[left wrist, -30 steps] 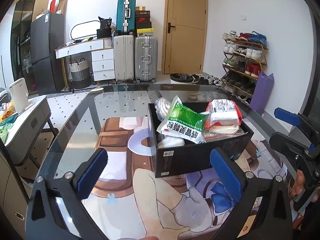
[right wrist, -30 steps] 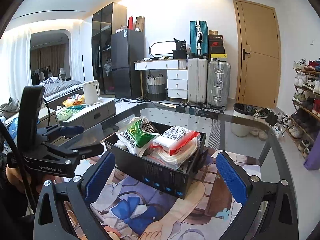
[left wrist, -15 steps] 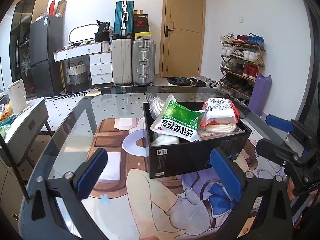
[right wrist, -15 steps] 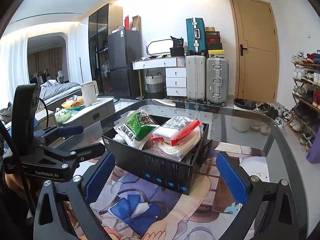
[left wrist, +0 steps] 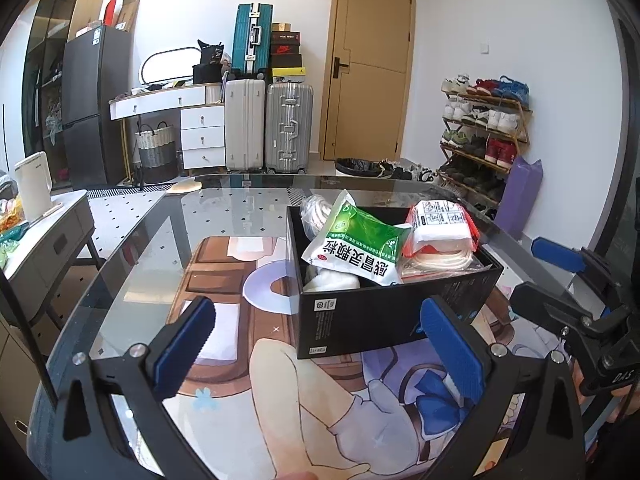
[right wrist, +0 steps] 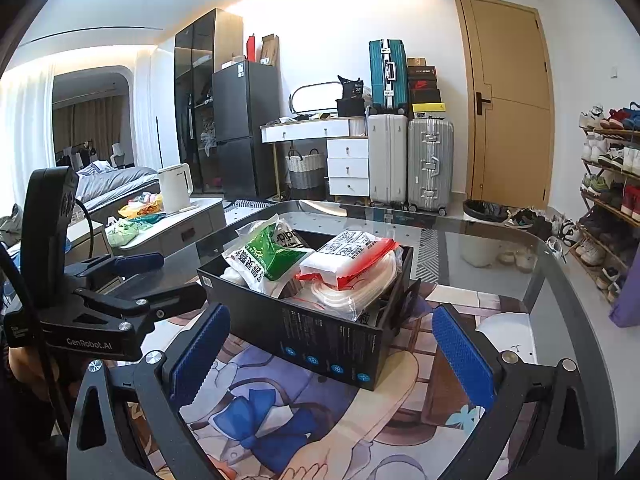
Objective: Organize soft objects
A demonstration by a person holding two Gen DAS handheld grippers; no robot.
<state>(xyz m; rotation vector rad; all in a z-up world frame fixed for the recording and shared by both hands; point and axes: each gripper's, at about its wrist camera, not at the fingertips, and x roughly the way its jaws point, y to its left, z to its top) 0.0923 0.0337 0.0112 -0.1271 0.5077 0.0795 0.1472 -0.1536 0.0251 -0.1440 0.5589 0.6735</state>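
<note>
Glass covers the table, and under the glass lies a printed cartoon mat in browns, blues and skin tones. On the mat stands an open black box, the one container on the table, with no lid on it. It is packed above its rim with soft packets. A green and white pouch with printed characters leans across the middle, tilted, its upper corner sticking up over the box's far wall. Beside it, toward the shoe rack, a red and white packet lies on top of a clear bag of coiled white loops. A clear bag holding something white sits in the far corner, and a white bundle shows under the green pouch at the near wall.

Both grippers hang over the table on the near side of the box, touching nothing. The left gripper has its blue pads spread wide with nothing between them. The right gripper is likewise spread wide and empty, pads framing the box's near corner. Behind the table stand suitcases, a white drawer unit and a closed wooden door.
</note>
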